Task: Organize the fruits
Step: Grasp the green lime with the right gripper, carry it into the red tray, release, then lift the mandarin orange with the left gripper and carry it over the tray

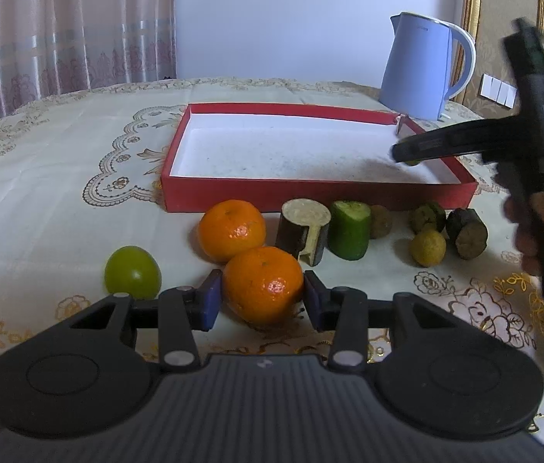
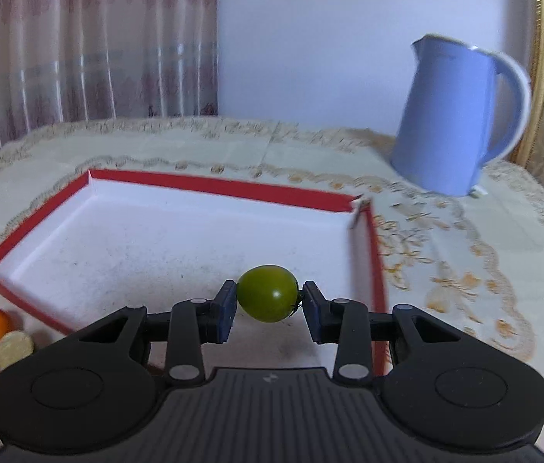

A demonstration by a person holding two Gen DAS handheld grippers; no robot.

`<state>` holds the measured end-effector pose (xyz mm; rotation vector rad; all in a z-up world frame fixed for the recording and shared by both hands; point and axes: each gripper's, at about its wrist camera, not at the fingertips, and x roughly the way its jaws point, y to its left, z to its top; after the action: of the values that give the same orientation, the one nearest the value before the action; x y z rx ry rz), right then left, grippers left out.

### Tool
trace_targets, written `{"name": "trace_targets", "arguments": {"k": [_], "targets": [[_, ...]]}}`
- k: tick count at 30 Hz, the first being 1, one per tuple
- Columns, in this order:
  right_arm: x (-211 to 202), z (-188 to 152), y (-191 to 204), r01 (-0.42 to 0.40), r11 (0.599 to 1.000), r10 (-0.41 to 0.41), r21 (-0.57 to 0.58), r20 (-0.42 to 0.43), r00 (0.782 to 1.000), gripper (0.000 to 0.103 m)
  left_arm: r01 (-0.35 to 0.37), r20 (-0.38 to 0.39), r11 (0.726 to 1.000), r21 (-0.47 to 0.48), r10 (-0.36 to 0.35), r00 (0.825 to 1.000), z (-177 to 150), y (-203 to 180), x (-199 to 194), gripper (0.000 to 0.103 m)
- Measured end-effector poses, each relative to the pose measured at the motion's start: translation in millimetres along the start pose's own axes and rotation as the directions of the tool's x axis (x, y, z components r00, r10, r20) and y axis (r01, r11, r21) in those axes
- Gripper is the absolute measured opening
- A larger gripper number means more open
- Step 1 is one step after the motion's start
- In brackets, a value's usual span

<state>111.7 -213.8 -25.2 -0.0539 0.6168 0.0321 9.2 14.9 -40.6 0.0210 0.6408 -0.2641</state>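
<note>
Left tool (image 1: 262,301): clamped on the front orange (image 1: 263,284), which sits on the table (image 1: 59,177).
Right tool (image 2: 268,305): gripping a small green fruit (image 2: 267,292), held above the red box (image 2: 210,187).
Other fruits: second orange (image 1: 231,229), green round fruit (image 1: 132,272), cut pieces before the box.

No text can be read; faint print on the blue kettle (image 1: 422,69) stays illegible

I am in a home: patterned tablecloth (image 1: 59,146) on my table, curtains (image 1: 59,27) behind, kettle (image 1: 422,69) at the far right corner.
</note>
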Motion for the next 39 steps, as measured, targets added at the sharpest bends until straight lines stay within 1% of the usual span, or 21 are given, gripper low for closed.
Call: {"name": "trace_targets", "arguments": {"k": [5, 8, 9, 10, 12, 14, 16, 17, 18, 20, 22, 24, 26, 28, 29, 31, 32, 34, 35, 37, 39], "targets": [[23, 3, 4, -0.002, 1.0, 0.002, -0.005, -0.047, 0.999, 0.036, 0.007, -0.001, 1.0, -0.001, -0.007, 1.0, 1, 2, 2, 0.04], [26, 3, 6, 0.004, 1.0, -0.005, -0.011, -0.043, 0.999, 0.038, 0.007, -0.002, 1.0, 0.001, -0.007, 1.0, 1, 1, 3, 0.04], [26, 3, 5, 0.004, 1.0, -0.004, -0.002, -0.045, 0.999, 0.04, 0.006, -0.002, 1.0, 0.002, -0.006, 1.0, 1, 1, 3, 0.04], [26, 3, 3, -0.004, 1.0, 0.004, 0.003, -0.053, 0.999, 0.043, 0.005, -0.001, 1.0, 0.003, -0.005, 1.0, 1, 1, 3, 0.04], [23, 3, -2, -0.023, 0.999, 0.025, 0.034, -0.051, 0.998, 0.062, 0.003, 0.0, 1.0, 0.004, -0.003, 1.0, 1, 1, 3, 0.04], [14, 2, -8, -0.029, 0.998, 0.031, 0.06, -0.029, 0.999, 0.068, 0.001, 0.0, 1.0, 0.006, -0.001, 1.0, 1, 0, 3, 0.04], [-1, -1, -13, -0.036, 0.996, 0.035, 0.077, 0.012, 0.999, 0.068, -0.002, 0.0, 1.0, 0.007, 0.002, 1.0, 1, 0, 3, 0.04], [-10, -3, -16, -0.03, 0.996, 0.028, 0.082, 0.029, 0.999, 0.072, -0.006, 0.001, 1.0, 0.009, 0.006, 1.0, 1, 0, 2, 0.04], [-19, -6, -19, -0.02, 0.996, 0.016, 0.085, 0.043, 0.999, 0.077, -0.008, 0.002, 1.0, 0.009, 0.008, 1.0, 1, 0, 1, 0.04], [-37, -16, -29, 0.017, 0.995, -0.024, 0.099, 0.069, 0.997, 0.085, -0.013, -0.001, 1.0, 0.006, 0.013, 1.0, 1, 1, 1, 0.04], [-53, -29, -42, 0.062, 0.991, -0.072, 0.12, 0.077, 0.994, 0.086, -0.011, 0.0, 1.0, -0.001, 0.011, 1.0, 1, 3, -1, 0.04], [-63, -41, -56, 0.106, 0.981, -0.117, 0.162, 0.062, 0.991, 0.087, -0.014, 0.004, 1.0, 0.0, 0.014, 1.0, 1, 3, -3, 0.04], [-66, -54, -73, 0.127, 0.97, -0.135, 0.209, 0.02, 0.991, 0.087, -0.013, 0.006, 1.0, 0.001, 0.013, 1.0, 1, 3, -4, 0.04], [-66, -66, -84, 0.143, 0.964, -0.143, 0.226, -0.02, 0.99, 0.087, -0.012, 0.005, 1.0, 0.001, 0.012, 1.0, 1, 2, -6, 0.04], [-64, -72, -87, 0.163, 0.959, -0.159, 0.231, -0.038, 0.987, 0.087, -0.012, 0.009, 1.0, 0.002, 0.012, 1.0, 1, 2, -7, 0.04], [-62, -80, -91, 0.167, 0.957, -0.159, 0.237, -0.054, 0.986, 0.087, -0.016, 0.012, 1.0, 0.007, 0.016, 1.0, 2, -1, -8, 0.04], [-63, -83, -91, 0.169, 0.958, -0.162, 0.232, -0.048, 0.986, 0.087, -0.017, 0.014, 1.0, 0.008, 0.017, 1.0, 3, -2, -9, 0.04], [-63, -83, -87, 0.174, 0.959, -0.17, 0.223, -0.038, 0.985, 0.09, -0.017, 0.015, 1.0, 0.013, 0.017, 1.0, 4, -4, -10, 0.04], [-62, -82, -86, 0.168, 0.961, -0.164, 0.219, -0.037, 0.986, 0.094, -0.016, 0.016, 1.0, 0.016, 0.016, 1.0, 4, -5, -11, 0.04], [-61, -82, -81, 0.157, 0.966, -0.155, 0.207, -0.025, 0.988, 0.095, -0.015, 0.018, 1.0, 0.02, 0.015, 1.0, 5, -8, -11, 0.04], [-56, -83, -74, 0.155, 0.971, -0.149, 0.181, -0.043, 0.988, 0.096, -0.011, 0.015, 1.0, 0.022, 0.01, 1.0, 7, -10, -11, 0.04]]}}
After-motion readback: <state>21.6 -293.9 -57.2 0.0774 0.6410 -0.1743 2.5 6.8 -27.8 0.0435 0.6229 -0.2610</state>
